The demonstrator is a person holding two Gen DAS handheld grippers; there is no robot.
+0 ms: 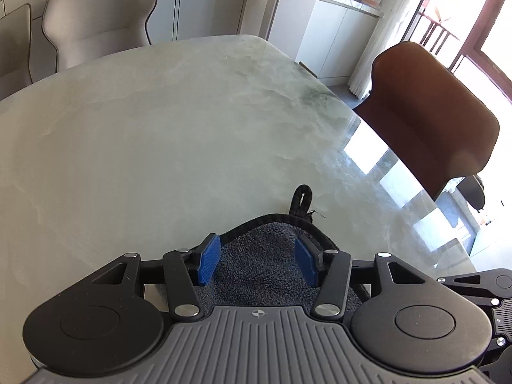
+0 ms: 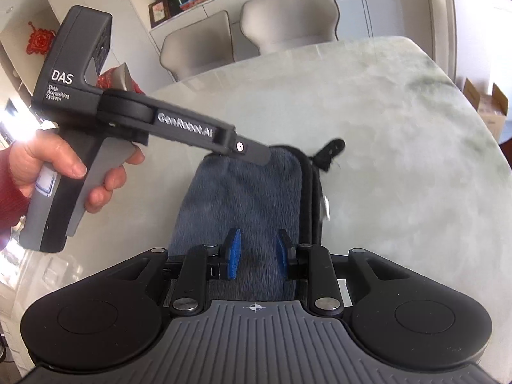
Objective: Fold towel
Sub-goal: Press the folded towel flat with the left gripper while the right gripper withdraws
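A dark blue-grey towel (image 2: 252, 198) with black edging and a hanging loop (image 2: 331, 148) lies folded into a narrow strip on the marble table (image 2: 400, 160). My right gripper (image 2: 256, 252) is open, its blue pads over the near end of the towel. My left gripper (image 1: 257, 256) is open above the towel's far corner (image 1: 262, 246), with the loop (image 1: 302, 198) just beyond it. In the right wrist view the left gripper's finger (image 2: 252, 152) reaches over the towel's far edge.
Two pale grey chairs (image 2: 288, 16) stand at the table's far side. A brown chair (image 1: 428, 121) stands at the table's right edge in the left wrist view. A white cabinet (image 1: 339, 32) stands behind it.
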